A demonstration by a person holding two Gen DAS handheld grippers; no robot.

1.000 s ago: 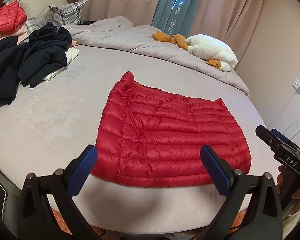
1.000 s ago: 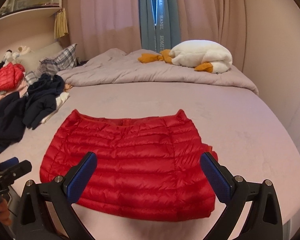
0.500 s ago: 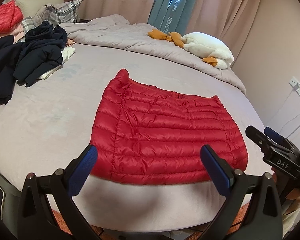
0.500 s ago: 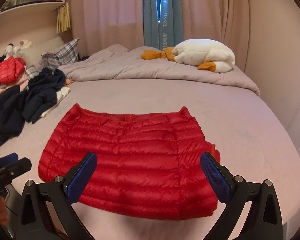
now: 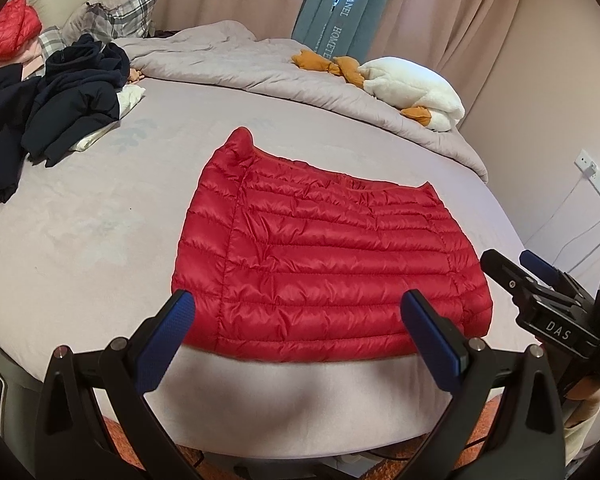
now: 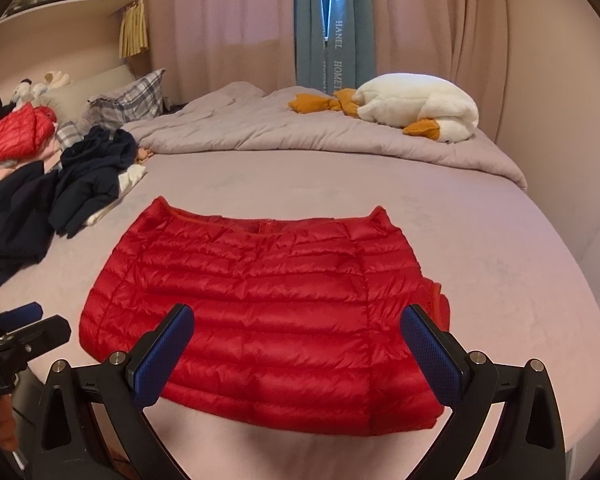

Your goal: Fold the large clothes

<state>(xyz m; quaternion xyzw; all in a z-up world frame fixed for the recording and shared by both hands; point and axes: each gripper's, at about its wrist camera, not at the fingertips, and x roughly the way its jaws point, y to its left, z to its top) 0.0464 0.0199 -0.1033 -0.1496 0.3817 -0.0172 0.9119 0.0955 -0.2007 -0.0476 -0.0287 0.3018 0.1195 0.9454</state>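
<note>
A folded red quilted puffer jacket [image 5: 324,264] lies flat near the front edge of the mauve-sheeted bed [image 5: 80,232]. The left gripper [image 5: 296,320] and right gripper [image 6: 296,332] hover over it, jaws spread wide, empty.

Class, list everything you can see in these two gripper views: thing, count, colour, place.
puffer jacket: one, red, flat on bed near front edge
bed: one, pale lilac sheet
duvet: one, grey-lilac, bunched at far side
goose plush: one, white and orange, on duvet
dark clothes: pile, navy, left of jacket
plaid pillow: one, grey, far left
curtains: pink, with teal panel
left gripper: black, blue pads, jaws open
right gripper: same, jaws open
</note>
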